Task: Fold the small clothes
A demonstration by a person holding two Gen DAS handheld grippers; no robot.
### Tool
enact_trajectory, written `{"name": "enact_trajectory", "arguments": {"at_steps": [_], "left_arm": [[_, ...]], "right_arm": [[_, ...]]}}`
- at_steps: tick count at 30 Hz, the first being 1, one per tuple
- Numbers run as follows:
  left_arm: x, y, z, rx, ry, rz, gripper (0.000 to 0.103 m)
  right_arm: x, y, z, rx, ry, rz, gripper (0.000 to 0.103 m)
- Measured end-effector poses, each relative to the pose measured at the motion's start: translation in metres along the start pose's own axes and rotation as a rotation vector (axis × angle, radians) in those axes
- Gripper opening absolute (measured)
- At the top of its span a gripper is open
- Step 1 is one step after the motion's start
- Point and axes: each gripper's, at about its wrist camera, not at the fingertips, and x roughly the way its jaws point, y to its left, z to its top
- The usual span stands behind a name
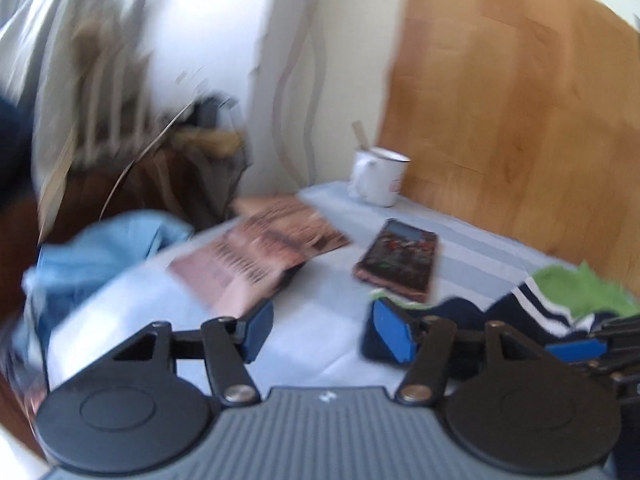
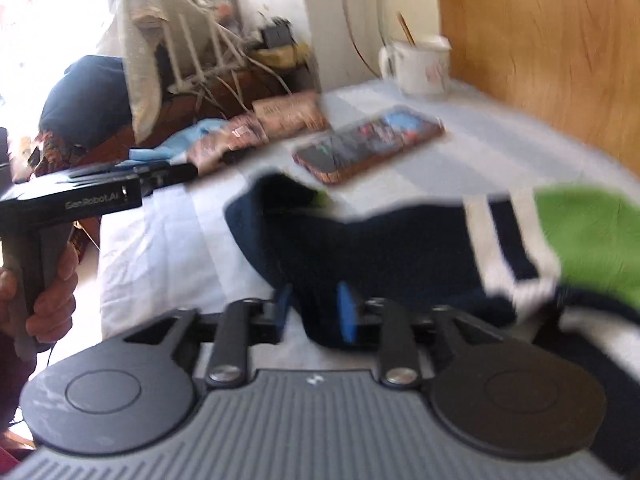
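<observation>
We hold a hand-held gripper in each hand over a bench covered with a pale blue striped cloth. Our left hand-held gripper is spread wide with nothing between its blue pads, and it hovers just above the cloth. Just beside its right pad lies the toe end of a navy sock with white stripes and a green cuff. In the right wrist view that sock stretches across the bench in front of us, its green end off to the right, and our right hand-held gripper is pinched narrowly on a fold of the navy fabric near its lower edge. The picture is blurred here, so we cannot tell how much of the fabric sits between the pads. From this side we also see the left hand wrapped around the black handle of the other tool. Beyond the sock a phone lies flat, near an open booklet to its left. A white mug stands at the far edge beside a wooden panel. A light blue garment is bunched at the left end.
</observation>
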Motion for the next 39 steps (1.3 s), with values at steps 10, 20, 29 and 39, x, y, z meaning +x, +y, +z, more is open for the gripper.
{"name": "enact_trajectory", "arguments": {"at_steps": [10,20,29,39], "left_arm": [[-0.016,0.016,0.011,-0.099,0.015,0.001,0.056],[0.031,-0.086,0.042,0.044,0.035,-0.248,0.057],[0.161,-0.225,0.042,0.059,0.362,-0.588,0.079],[0.192,-0.308,0.029,0.188,0.381,-0.593,0.016]], "right_arm": [[0.082,0.019,0.035,-0.037,0.069,-0.001,0.010],[-0.133,-0.134,0.075,0.315,-0.544,-0.334,0.010],[-0.197,-0.229,-0.091,0.712,-0.509,-0.595,0.010],[-0.202,-0.238,-0.110,0.791,-0.582,-0.462,0.011]]}}
